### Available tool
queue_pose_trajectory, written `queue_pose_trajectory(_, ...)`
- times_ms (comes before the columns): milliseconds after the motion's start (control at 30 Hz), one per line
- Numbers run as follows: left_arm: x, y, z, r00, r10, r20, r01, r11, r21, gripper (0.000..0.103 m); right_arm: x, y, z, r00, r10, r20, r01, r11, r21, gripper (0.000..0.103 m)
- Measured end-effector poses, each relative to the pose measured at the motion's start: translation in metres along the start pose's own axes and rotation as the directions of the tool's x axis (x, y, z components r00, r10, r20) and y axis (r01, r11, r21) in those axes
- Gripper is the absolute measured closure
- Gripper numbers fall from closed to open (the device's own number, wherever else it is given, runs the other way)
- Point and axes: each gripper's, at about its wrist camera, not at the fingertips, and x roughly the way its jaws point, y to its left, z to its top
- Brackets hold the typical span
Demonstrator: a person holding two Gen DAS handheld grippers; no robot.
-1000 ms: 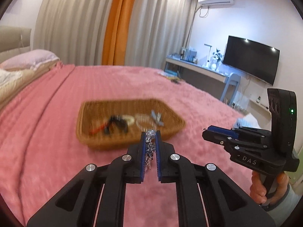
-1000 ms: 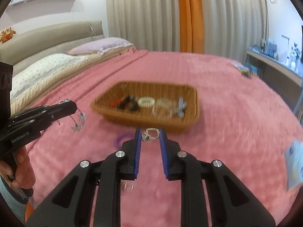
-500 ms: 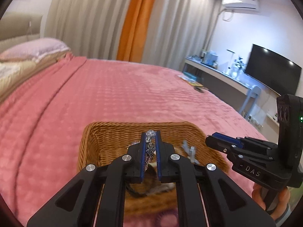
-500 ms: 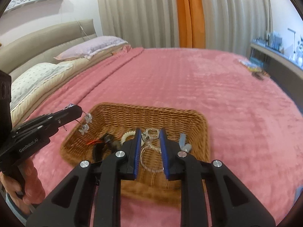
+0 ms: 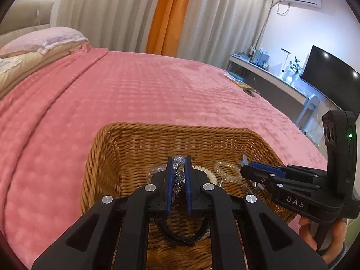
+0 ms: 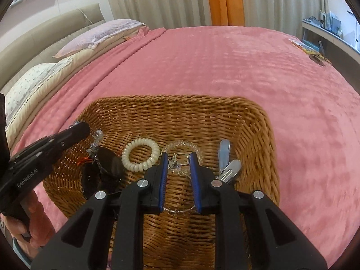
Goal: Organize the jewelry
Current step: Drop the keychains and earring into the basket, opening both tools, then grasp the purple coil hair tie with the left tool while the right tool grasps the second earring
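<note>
Holding jewelry over the wicker basket (image 6: 258, 121): left tool (image 5: 179, 164) pinches a crystal chain (image 5: 178, 175), right tool (image 6: 179, 164) a silver earring (image 6: 178, 160).

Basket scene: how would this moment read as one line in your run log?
left gripper: shut on earring over basket | right gripper: shut on square earring over basket | release: not yet

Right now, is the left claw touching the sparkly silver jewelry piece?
Touching. In the left wrist view, the left claw pinches the sparkly silver jewelry piece between its blue pads, above the wicker basket.
</note>
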Motion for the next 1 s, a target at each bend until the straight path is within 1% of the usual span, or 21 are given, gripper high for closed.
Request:
queue_pose_trajectory(33,-0.001,0.001,0.0,1.0,-0.002,-0.001,0.002,1.0,-0.004,0.094,0.0,-0.001,0.0,1.0,0.013,-0.006,-0.012,1.0,0.008,0.085)
queue_pose_trajectory(67,-0.002,0.001,-0.001,1.0,-0.009,0.0,0.009,1.0,-0.006,0.088,-0.001,-0.001,0.0,1.0,0.019,-0.006,-0.019,1.0,0.012,0.085)
queue_pose_trajectory(100,-0.003,0.0,-0.002,1.0,-0.014,0.003,0.014,1.0,-0.006,0.082,-0.002,-0.002,0.0,1.0,0.02,-0.004,-0.02,1.0,0.015,0.079)
queue_pose_trajectory(133,-0.007,0.0,-0.002,1.0,-0.019,0.01,0.019,1.0,-0.007,0.079,-0.004,-0.003,-0.001,1.0,0.02,0.0,-0.02,1.0,0.017,0.068)
queue_pose_trajectory(167,-0.01,0.0,-0.002,1.0,-0.023,0.017,0.023,1.0,-0.009,0.069,-0.006,-0.004,-0.002,1.0,0.018,0.006,-0.019,1.0,0.02,0.062)
queue_pose_trajectory(200,-0.014,-0.001,-0.002,0.999,-0.028,0.028,0.028,1.0,-0.013,0.062,-0.009,-0.004,-0.002,1.0,0.018,0.017,-0.018,1.0,0.024,0.055)
queue_pose_trajectory(267,-0.025,-0.002,-0.001,0.998,-0.041,0.056,0.042,0.999,-0.014,0.062,-0.018,-0.003,-0.003,0.999,0.021,0.049,-0.022,1.0,0.018,0.055)
queue_pose_trajectory(400,-0.048,-0.006,0.0,0.993,-0.061,0.097,0.063,0.998,-0.018,0.062,-0.037,0.002,-0.004,0.996,0.023,0.082,-0.024,1.0,0.014,0.055)
queue_pose_trajectory(600,-0.096,-0.018,-0.009,0.985,-0.078,0.155,0.081,0.997,-0.013,0.061,-0.086,0.021,-0.018,0.99,0.015,0.137,-0.012,1.0,-0.025,0.055)
queue_pose_trajectory(733,-0.132,-0.023,-0.024,0.981,-0.076,0.177,0.079,0.997,-0.012,0.06,-0.122,0.037,-0.041,0.987,0.011,0.162,-0.002,0.999,-0.053,0.055)
queue_pose_trajectory(800,-0.151,-0.025,-0.035,0.98,-0.071,0.187,0.077,0.997,-0.024,0.054,-0.136,0.044,-0.054,0.986,0.007,0.167,0.003,0.998,-0.059,0.055)
queue_pose_trajectory(867,-0.165,-0.026,-0.046,0.979,-0.073,0.19,0.081,0.996,-0.034,0.054,-0.147,0.051,-0.069,0.986,-0.002,0.167,0.013,0.998,-0.064,0.055)
queue_pose_trajectory(1000,-0.184,-0.027,-0.071,0.983,-0.052,0.175,0.062,0.997,-0.051,0.054,-0.163,0.06,-0.101,0.989,0.011,0.149,-0.002,0.998,-0.061,0.055)
